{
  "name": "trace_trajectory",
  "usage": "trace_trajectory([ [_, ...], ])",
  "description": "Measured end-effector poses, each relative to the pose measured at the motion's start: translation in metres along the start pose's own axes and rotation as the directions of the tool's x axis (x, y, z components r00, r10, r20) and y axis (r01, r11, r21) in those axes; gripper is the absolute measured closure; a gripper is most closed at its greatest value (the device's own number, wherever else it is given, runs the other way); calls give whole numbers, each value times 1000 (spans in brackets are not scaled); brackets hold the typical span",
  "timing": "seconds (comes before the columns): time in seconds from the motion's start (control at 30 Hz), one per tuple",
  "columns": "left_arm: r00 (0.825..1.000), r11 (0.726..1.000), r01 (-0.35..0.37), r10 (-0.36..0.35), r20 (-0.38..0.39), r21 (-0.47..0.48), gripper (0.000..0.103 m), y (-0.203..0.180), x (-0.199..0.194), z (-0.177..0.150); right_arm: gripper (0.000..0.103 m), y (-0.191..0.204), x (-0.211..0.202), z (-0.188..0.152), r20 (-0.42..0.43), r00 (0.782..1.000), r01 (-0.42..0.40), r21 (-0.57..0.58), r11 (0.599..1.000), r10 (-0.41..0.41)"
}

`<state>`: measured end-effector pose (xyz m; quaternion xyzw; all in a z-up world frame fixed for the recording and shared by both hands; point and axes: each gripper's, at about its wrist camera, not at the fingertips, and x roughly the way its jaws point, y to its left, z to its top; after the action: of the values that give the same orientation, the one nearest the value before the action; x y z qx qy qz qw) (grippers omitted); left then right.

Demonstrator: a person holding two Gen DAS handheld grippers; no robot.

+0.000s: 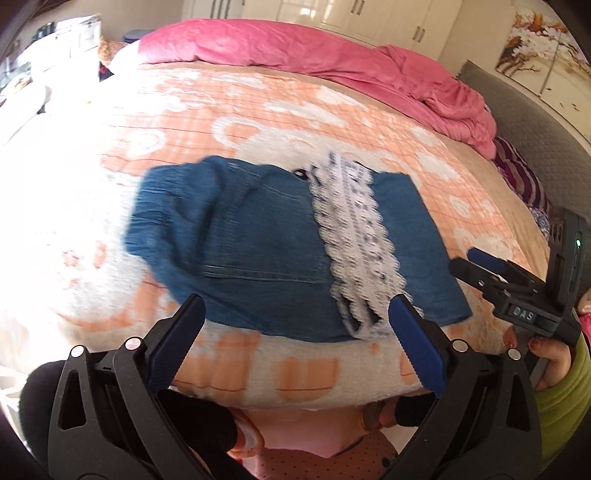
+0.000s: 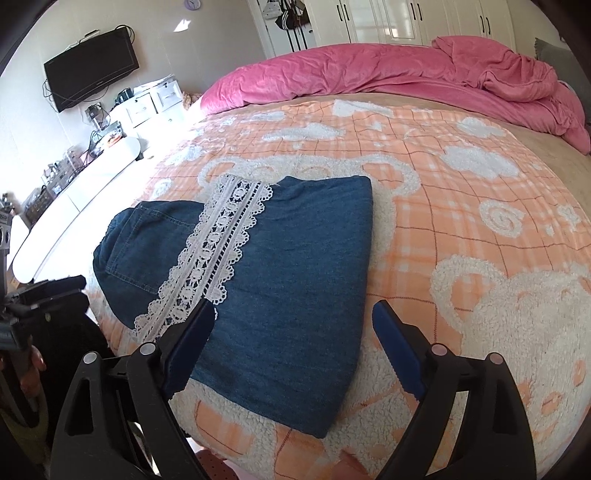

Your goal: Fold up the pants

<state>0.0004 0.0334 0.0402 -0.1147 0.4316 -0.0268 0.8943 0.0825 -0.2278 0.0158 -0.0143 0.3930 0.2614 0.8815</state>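
Folded blue denim pants [image 1: 258,240] with a white lace strip [image 1: 358,243] across them lie on the bed near its front edge. In the right wrist view the pants [image 2: 288,266] lie flat, with the lace strip [image 2: 218,251] running diagonally. My left gripper [image 1: 295,328] is open and empty, just above the pants' near edge. My right gripper [image 2: 295,321] is open and empty over the near part of the pants. The right gripper also shows in the left wrist view [image 1: 476,262], to the right of the pants.
The bed has an orange and white fleece blanket [image 2: 461,221]. A pink duvet [image 2: 388,70] is bunched along the far side. A white dresser [image 2: 74,192] and a wall TV [image 2: 90,68] stand at the left. White wardrobes [image 2: 406,18] line the back.
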Motion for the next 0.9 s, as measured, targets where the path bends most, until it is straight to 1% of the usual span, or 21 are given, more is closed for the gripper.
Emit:
trace_trajectory([
  [0.17, 999, 994, -36, 39, 30, -100, 9, 42, -6, 9, 17, 8, 3, 2, 3, 1000, 28, -45, 999, -28],
  [0.27, 997, 989, -68, 73, 32, -132, 9, 60, -2, 10, 16, 12, 8, 9, -2, 1000, 26, -60, 998, -26],
  [0.37, 999, 984, -45, 50, 22, -172, 9, 73, 4, 11, 16, 21, 15, 20, -20, 1000, 7, -89, 996, -9],
  [0.43, 999, 981, -44, 49, 21, -191, 9, 79, 8, 12, 7, 33, 19, 30, -35, 999, -7, -116, 993, 3],
  [0.5, 999, 976, -32, 37, 19, -214, 9, 85, 14, 12, 7, 46, 20, 43, -36, 999, -45, -129, 991, 41],
  [0.57, 1000, 967, -12, 15, 12, -253, 9, 92, 21, 12, 7, 59, 23, 56, -44, 998, -58, -143, 988, 52],
  [0.63, 1000, 963, 9, -8, 5, -271, 9, 93, 27, 12, 7, 72, 30, 69, -52, 995, -94, -153, 984, 87],
  [0.8, 997, 952, 39, -58, -53, -302, 9, 96, 48, 10, 6, 121, 60, 101, -121, 980, -183, -225, 957, 159],
  [0.9, 997, 949, 43, -61, -48, -312, 10, 98, 51, 11, 6, 155, 84, 113, -193, 961, -249, -278, 928, 200],
])
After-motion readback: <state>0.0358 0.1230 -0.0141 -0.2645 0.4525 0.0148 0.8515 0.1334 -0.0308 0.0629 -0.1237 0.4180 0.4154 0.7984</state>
